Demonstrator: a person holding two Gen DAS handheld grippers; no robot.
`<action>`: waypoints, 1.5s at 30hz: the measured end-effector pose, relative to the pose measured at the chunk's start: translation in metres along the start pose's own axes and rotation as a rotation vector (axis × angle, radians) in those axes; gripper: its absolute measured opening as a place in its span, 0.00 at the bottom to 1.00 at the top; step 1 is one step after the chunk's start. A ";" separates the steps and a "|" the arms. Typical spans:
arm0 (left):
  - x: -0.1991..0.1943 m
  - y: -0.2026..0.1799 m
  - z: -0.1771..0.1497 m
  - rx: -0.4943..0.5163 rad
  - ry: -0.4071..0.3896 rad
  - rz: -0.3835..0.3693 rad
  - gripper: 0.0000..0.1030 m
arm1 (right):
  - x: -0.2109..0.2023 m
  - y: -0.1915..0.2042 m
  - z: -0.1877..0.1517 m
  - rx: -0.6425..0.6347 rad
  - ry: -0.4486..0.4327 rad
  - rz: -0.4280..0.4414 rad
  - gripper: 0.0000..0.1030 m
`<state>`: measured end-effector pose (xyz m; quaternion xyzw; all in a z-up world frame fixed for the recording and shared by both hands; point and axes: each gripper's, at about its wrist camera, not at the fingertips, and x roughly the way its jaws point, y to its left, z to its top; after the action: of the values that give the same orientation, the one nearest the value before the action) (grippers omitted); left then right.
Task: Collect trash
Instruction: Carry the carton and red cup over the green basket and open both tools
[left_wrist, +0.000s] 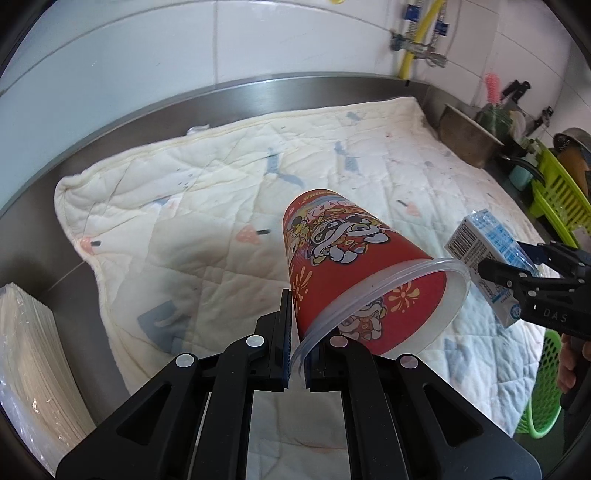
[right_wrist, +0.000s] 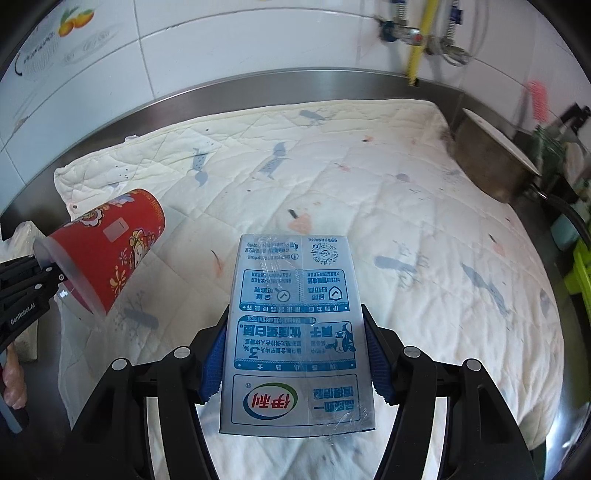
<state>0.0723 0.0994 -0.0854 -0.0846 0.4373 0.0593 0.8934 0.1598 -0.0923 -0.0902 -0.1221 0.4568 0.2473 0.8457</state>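
Observation:
A red printed cup hangs tilted above a quilted cloth, its clear rim pinched in my left gripper, which is shut on it. The right wrist view shows the same cup at the left, held by the left gripper. A white and blue milk carton is clamped across its sides by my right gripper, lifted off the cloth. From the left wrist view the carton and the right gripper sit at the right edge.
A cream quilted cloth covers a steel counter with a raised back rim and tiled wall. A metal pot stands at the far right, a green rack beside it. A green basket sits low right; stacked white sheets lie left.

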 end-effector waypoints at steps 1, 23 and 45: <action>-0.001 -0.003 0.000 0.005 -0.001 -0.007 0.04 | -0.005 -0.004 -0.004 0.010 -0.006 -0.007 0.59; -0.027 -0.193 -0.021 0.352 -0.015 -0.328 0.04 | -0.139 -0.147 -0.178 0.390 -0.034 -0.322 0.59; -0.003 -0.404 -0.101 0.737 0.152 -0.543 0.04 | -0.156 -0.220 -0.336 0.756 0.104 -0.463 0.65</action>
<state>0.0654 -0.3162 -0.1040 0.1230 0.4553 -0.3424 0.8126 -0.0351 -0.4717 -0.1504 0.0844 0.5174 -0.1396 0.8400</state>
